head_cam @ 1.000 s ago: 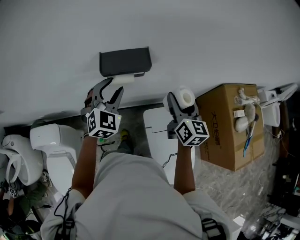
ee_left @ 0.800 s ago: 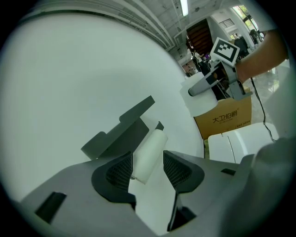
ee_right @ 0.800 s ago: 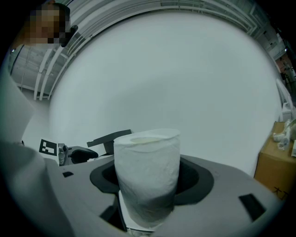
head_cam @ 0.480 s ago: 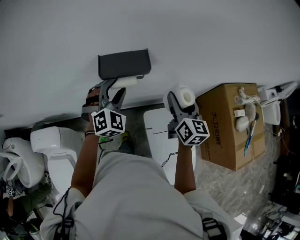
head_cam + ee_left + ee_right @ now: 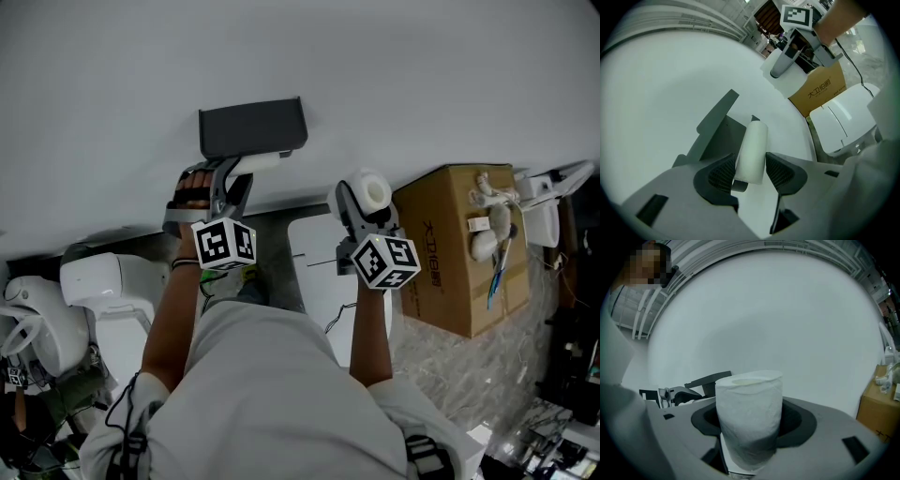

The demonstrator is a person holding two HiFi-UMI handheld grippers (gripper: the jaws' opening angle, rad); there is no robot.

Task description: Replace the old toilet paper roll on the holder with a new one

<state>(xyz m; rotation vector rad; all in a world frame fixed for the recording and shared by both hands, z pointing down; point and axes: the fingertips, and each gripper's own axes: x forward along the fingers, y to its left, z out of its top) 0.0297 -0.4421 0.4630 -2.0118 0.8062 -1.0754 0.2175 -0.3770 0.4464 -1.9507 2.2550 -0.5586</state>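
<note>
A dark grey holder (image 5: 251,127) is fixed to the white wall, and a thin white old roll (image 5: 262,161) lies along its underside. In the left gripper view the old roll (image 5: 752,147) runs out from the holder (image 5: 715,131), its near end between the jaws. My left gripper (image 5: 751,172) has just been opening. It stands open around that end, with a sliver of space at the right pad (image 5: 780,172). My right gripper (image 5: 364,202) is shut on a full new toilet paper roll (image 5: 749,420), held upright to the right of the holder.
Down at the right stands a cardboard box (image 5: 459,244) with white fittings on top. A white toilet lid (image 5: 323,272) lies under my right arm. Two more white toilets (image 5: 103,281) stand at lower left. The wall (image 5: 422,84) is bare around the holder.
My left gripper has rolled about its own axis, and its marker cube has shifted right. Its jaws have closed in around the old roll's end. The right gripper and new roll have stayed put.
</note>
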